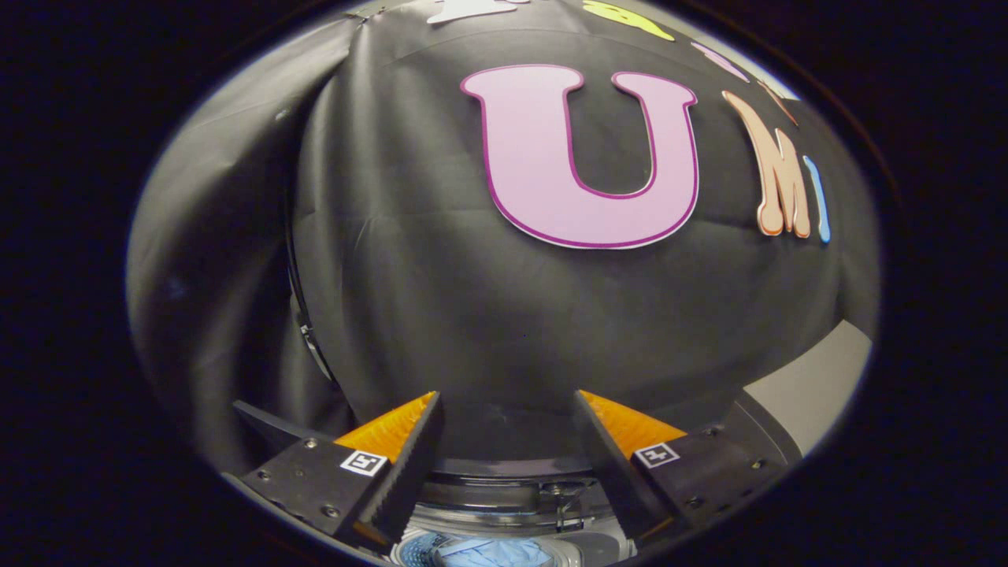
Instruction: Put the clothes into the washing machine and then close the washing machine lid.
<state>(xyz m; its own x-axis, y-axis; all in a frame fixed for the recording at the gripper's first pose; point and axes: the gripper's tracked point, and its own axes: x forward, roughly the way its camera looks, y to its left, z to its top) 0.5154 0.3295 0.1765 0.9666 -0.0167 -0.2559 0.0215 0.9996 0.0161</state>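
We log: gripper [508, 402], fingers spread apart, empty; washing machine [512, 504] opening below between them, blue clothes [492, 554] inside; booth wall [441, 315] beyond.

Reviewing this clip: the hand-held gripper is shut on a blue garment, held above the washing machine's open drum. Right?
Not quite. In the gripper view the hand-held gripper is open with nothing between its fingers; the blue garment lies below in the washing machine drum.
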